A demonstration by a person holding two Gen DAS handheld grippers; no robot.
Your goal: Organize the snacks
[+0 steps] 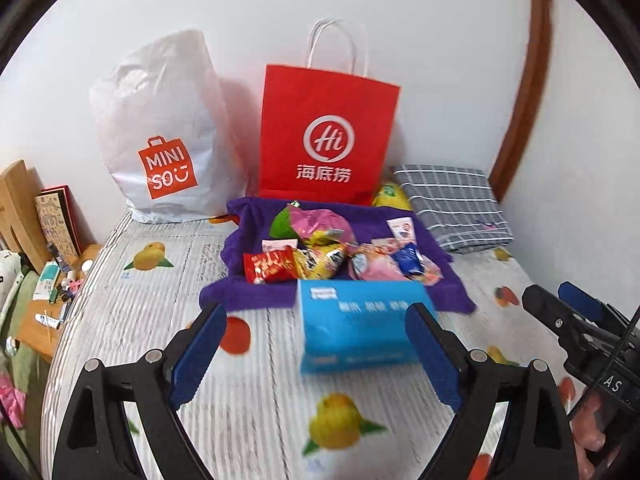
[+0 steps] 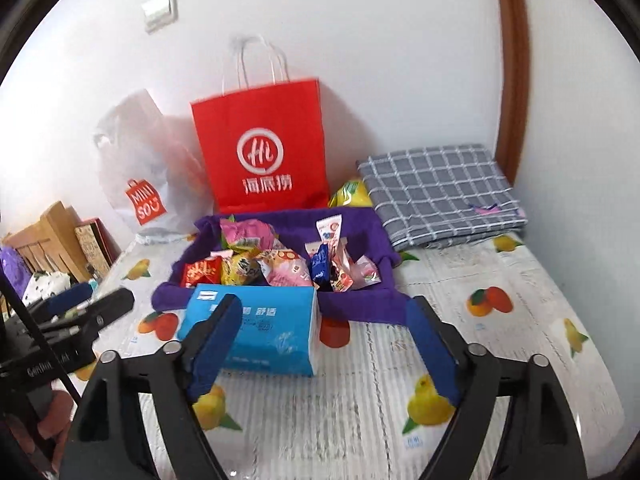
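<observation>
Several snack packets (image 1: 320,256) lie piled on a purple cloth (image 1: 248,296) on the bed; they also show in the right wrist view (image 2: 276,268). A blue tissue box (image 1: 356,328) lies in front of the cloth, also in the right wrist view (image 2: 272,332). My left gripper (image 1: 316,344) is open and empty, hovering just before the box. My right gripper (image 2: 324,340) is open and empty, to the right of the box. A red paper bag (image 1: 328,136) and a white Miniso bag (image 1: 160,136) stand against the wall behind.
A folded grey checked cloth (image 2: 440,196) lies at the back right. A yellow packet (image 2: 352,194) sits between it and the red bag. A bedside table with small items (image 1: 52,292) and a wooden chair (image 1: 16,208) stand left of the fruit-print bed sheet (image 1: 160,320).
</observation>
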